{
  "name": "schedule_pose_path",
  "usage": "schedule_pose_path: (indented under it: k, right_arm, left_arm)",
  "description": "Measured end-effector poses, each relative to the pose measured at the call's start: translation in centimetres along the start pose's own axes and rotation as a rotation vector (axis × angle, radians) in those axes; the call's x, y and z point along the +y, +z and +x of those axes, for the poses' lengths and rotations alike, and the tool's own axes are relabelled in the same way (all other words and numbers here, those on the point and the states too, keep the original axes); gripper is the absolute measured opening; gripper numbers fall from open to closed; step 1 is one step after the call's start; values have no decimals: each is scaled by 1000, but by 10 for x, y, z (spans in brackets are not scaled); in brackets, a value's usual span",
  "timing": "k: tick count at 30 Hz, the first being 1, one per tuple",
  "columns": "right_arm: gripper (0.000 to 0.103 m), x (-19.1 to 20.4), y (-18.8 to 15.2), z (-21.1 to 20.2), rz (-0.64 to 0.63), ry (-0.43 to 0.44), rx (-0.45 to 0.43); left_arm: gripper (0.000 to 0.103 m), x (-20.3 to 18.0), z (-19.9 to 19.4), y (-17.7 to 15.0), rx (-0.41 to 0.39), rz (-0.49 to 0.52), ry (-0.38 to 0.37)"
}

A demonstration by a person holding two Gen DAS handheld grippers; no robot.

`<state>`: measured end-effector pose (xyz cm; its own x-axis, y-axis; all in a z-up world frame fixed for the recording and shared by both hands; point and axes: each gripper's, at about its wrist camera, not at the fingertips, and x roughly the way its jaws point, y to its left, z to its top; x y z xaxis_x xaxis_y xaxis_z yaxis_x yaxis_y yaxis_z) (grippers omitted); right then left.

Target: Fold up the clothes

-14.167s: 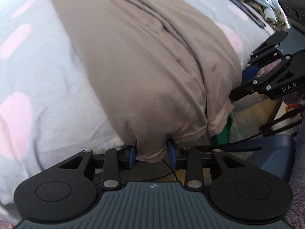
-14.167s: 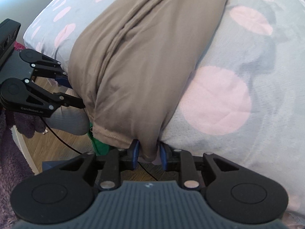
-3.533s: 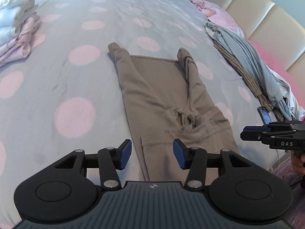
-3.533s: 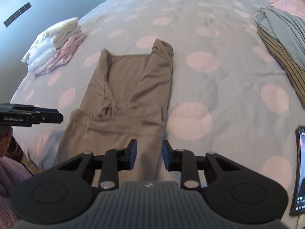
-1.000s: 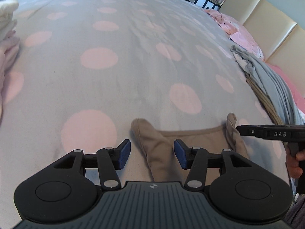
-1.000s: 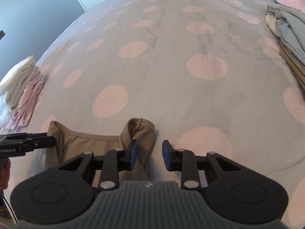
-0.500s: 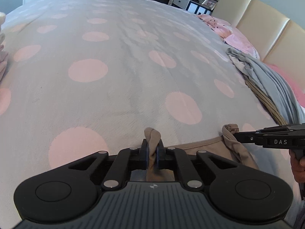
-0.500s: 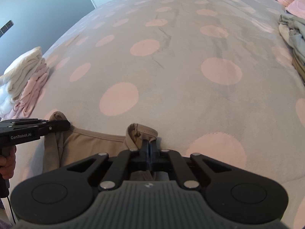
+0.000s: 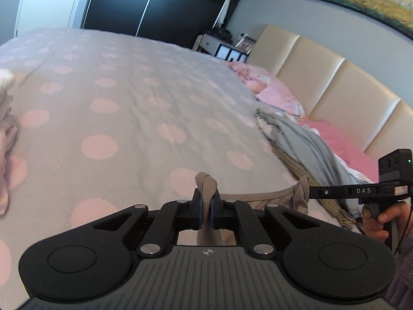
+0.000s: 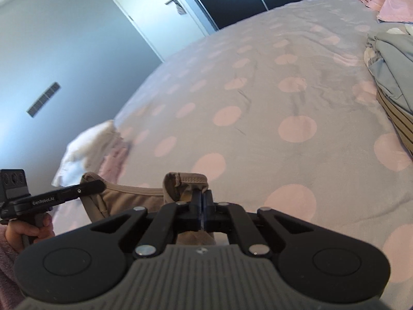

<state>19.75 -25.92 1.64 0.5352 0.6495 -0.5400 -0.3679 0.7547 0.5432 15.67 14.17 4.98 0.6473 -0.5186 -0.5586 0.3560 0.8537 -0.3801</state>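
Now left tool point(image 9: 205, 208) and right tool point(image 10: 202, 206) each clamped on far corner of taupe garment point(image 9: 260, 199), raised off polka-dot bed point(image 9: 129, 118). Mid-fold step; next likely carry corners toward near hem, keeping edge level.

Bedroom: large bed with grey pink-dotted bedspread point(image 9: 134, 118), cream padded headboard point(image 9: 325, 82), dark sliding wardrobe doors point(image 9: 155, 7). Pale blue-grey wall with vent point(image 10: 44, 99), white door point(image 10: 165, 2), framed landscape picture point(image 9: 361, 0).
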Motion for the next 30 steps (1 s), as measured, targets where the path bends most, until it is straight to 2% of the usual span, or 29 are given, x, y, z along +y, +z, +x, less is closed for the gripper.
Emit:
schedule_pose_path:
  k: [6, 12, 17, 21, 27, 30]
  right_arm:
    - [2, 15, -30, -59, -70, 120, -11]
    - [2, 25, -77, -95, -184, 195, 45]
    - [2, 34, -115, -100, -336, 187, 153]
    - [2, 48, -141, -93, -515, 160, 239]
    - [2, 61, -166, -78, -696, 111, 337]
    - [2, 66, -178, -73, -775, 94, 378]
  left_arm:
    - [3, -31, -50, -29, -22, 67, -79]
    - [3, -46, -77, -74, 32, 104, -146]
    - [3, -61, -74, -105, 156, 198, -160]
    - [3, -73, -68, -128, 251, 275, -162]
    - [3, -83, -56, -161, 379, 380, -125]
    - [3, -83, -51, -171, 416, 412, -91]
